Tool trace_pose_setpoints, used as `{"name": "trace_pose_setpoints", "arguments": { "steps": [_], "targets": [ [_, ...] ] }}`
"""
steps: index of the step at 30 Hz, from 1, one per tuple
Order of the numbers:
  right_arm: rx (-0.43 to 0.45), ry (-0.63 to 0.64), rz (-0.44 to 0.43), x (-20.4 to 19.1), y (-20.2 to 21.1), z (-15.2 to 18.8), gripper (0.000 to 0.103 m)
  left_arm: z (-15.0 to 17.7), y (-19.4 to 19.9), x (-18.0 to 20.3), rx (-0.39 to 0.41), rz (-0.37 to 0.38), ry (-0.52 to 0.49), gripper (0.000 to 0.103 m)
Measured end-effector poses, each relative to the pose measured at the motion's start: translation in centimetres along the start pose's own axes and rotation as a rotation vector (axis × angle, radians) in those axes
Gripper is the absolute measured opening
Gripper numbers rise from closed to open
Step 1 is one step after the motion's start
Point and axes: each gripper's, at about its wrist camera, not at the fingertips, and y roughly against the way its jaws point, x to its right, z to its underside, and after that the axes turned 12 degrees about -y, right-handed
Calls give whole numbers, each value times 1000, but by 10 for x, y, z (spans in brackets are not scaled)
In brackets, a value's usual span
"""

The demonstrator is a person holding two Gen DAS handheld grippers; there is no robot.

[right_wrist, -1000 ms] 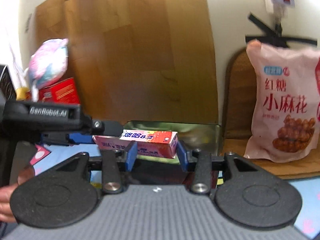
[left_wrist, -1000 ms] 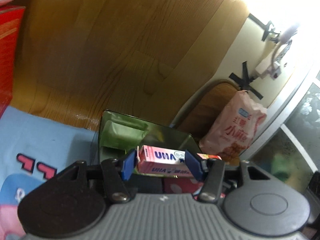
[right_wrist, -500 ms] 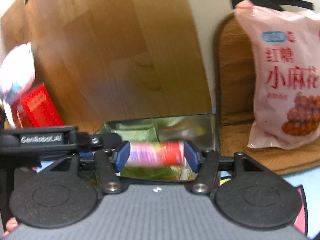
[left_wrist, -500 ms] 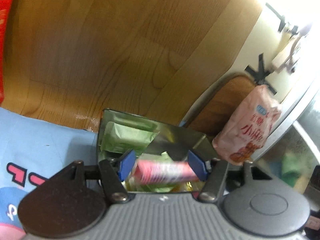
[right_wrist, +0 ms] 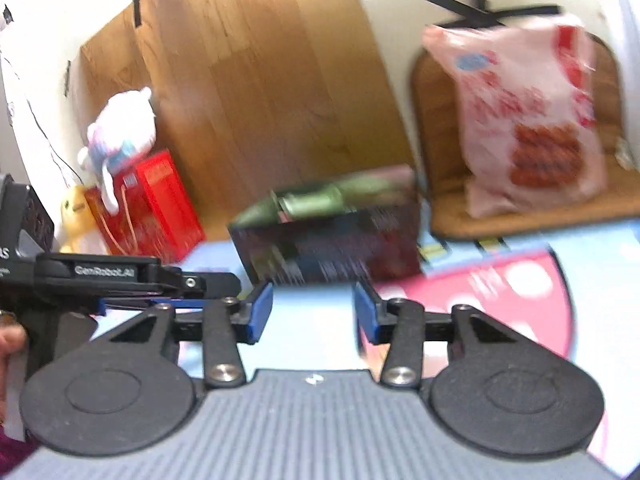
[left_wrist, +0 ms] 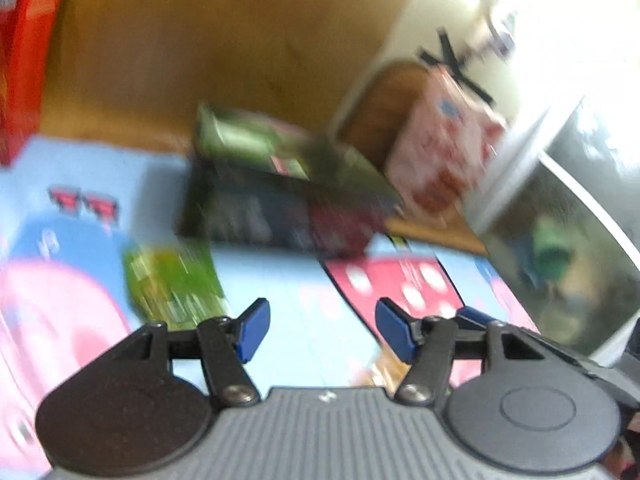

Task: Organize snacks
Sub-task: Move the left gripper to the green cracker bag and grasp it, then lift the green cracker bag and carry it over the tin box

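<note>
One dark snack box on blue surface, green packets inside; one green packet loose beside it; one pink snack bag behind. Left tongs half open, empty. Right tongs closing, empty.

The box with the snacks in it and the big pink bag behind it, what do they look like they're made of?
The box looks like metal, likely tin: dark printed outside, and its inner walls look shiny, though blur leaves this uncertain. The pink bag looks like thin glossy plastic film: it is crinkled, catches light, and stands slumped against the wall.
</note>
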Motion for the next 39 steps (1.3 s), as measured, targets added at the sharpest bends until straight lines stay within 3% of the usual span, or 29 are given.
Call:
{"name": "trace_pose_setpoints", "arguments": {
  "steps": [6,9,13,16,18,21,23,28,31,32,34,35,36,39],
  "targets": [
    [-24,-23,130,27,17,23,49,34,9,34,-63,73,-39,59],
    [-91,-138,64,41,16,32,46,47,15,44,-87,87,-50,59],
    [-130,-142,-11,22,31,54,45,69,32,43,-103,88,-35,59],
    [-176,-62,-111,0,41,78,46,83,45,37,-105,93,-26,59],
    [-142,85,-83,-20,49,91,48,86,49,34,-105,85,-29,59],
    [-64,224,4,-34,51,99,74,81,51,32,-93,87,-26,59],
    [-44,272,49,-33,49,100,76,73,50,35,-70,80,-45,70],
    [-80,242,62,-23,41,91,76,56,23,49,-83,90,-108,71],
    [-100,247,56,-24,35,91,71,59,6,54,-119,85,-118,66],
    [-103,252,56,-24,33,91,69,60,6,58,-109,78,-136,52],
    [-97,285,68,-29,33,94,48,65,6,60,-135,112,-139,37],
    [-96,303,81,-31,33,96,48,68,8,60,-133,117,-130,36],
    [-101,305,66,-32,35,98,40,71,11,60,-127,108,-130,36],
    [-123,304,3,-33,39,100,38,80,27,55,-123,94,-103,36]
  ]
}}
